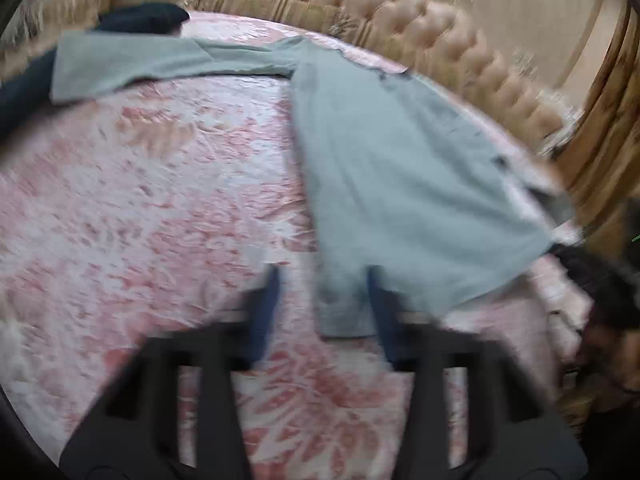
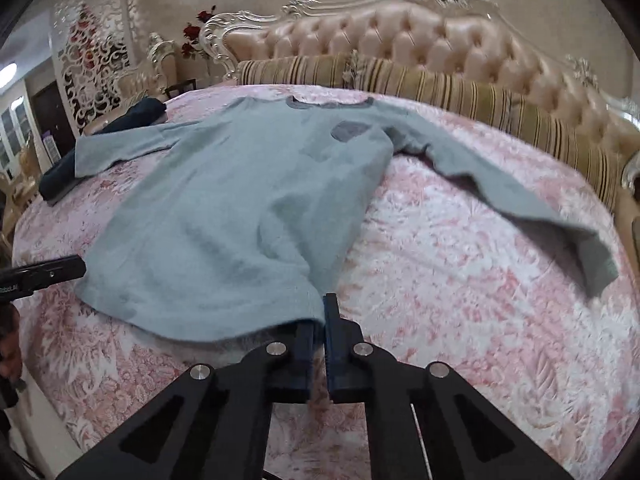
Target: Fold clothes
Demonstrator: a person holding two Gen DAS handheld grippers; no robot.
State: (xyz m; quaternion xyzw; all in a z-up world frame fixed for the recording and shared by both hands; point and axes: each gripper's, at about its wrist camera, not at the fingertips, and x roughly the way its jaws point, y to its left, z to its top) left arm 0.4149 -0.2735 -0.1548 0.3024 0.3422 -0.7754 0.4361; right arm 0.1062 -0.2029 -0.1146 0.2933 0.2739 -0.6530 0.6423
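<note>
A pale blue long-sleeved shirt point(image 2: 240, 208) lies spread front-up on the pink bedspread point(image 2: 460, 280), no fold yet made: both sleeves are out to the sides and the body lies flat, so the whole job is judged to lie ahead. The right gripper point(image 2: 318, 312) is closed on the hem corner nearest it, cloth pinched between its blue fingers point(image 2: 331, 320), the shirt stretching away ahead toward the headboard point(image 2: 400, 36). The left gripper point(image 1: 322, 284), blurred in its own view, has the opposite hem corner lying between its fingers, which stand apart on either side of the cloth; its jaws look unclosed on the fabric, though the blur leaves contact uncertain. From the right tool, the left one shows as a dark bar at the far left hem. A dark garment point(image 2: 60, 176), apparently already folded, sits beyond the far-left sleeve point(image 2: 120, 148). What remains, by the look of it: secure the second corner, then fold in the sleeves and body.
</note>
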